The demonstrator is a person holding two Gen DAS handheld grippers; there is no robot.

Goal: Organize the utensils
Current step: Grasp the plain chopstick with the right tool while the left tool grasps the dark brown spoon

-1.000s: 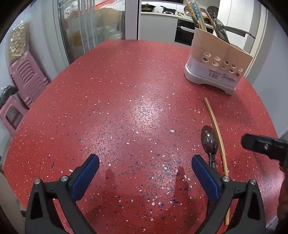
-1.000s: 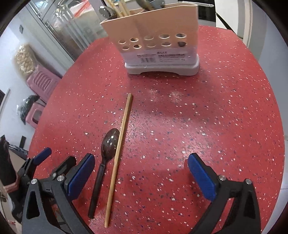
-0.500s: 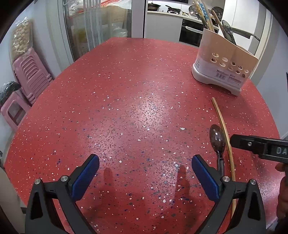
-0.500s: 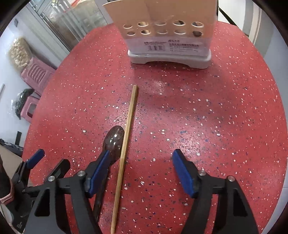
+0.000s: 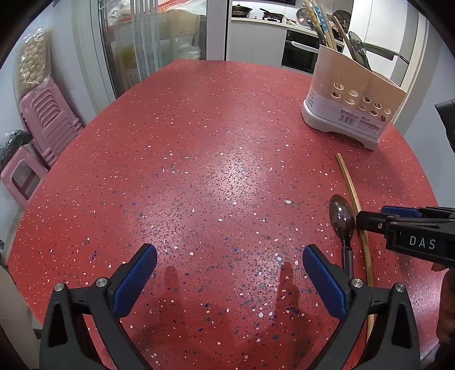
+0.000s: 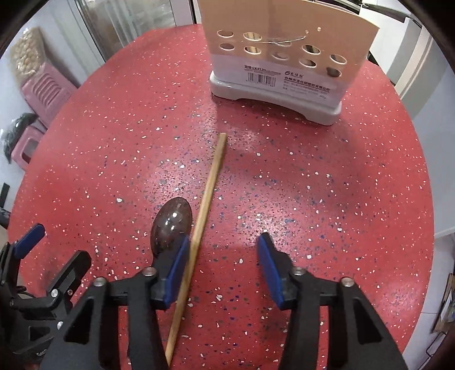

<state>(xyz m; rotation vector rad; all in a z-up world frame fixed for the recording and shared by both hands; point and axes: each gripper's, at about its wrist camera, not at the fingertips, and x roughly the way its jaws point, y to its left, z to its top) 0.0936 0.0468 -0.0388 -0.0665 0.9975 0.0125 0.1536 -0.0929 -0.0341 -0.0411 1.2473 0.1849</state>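
Red worktop: speckled with white and blue chips, rounded at the edges; it carries everything below.
Left gripper: low over the near part of the worktop, jaws wide apart, blue pads facing each other, nothing between them.
Right gripper: low over the worktop at the right side; jaws partly apart and not closed on anything; the wooden chopstick passes between them, close to the left pad.
Wooden chopstick: lies flat on the worktop, pointing from the near edge toward the utensil holder, its far end well short of the base.
Dark spoon: lies flat just beside the chopstick, on its left, bowl toward the holder; the handle is hidden under the left finger of the right gripper. I cannot tell if the spoon touches the chopstick.
Utensil holder: beige box with round holes on a grey base, upright on the far right part of the worktop; a white label with barcode is on the front.
Inside the holder: chopsticks and dark utensils stand up above the rim.
Pink stools: stacked on the floor beyond the left edge of the worktop.
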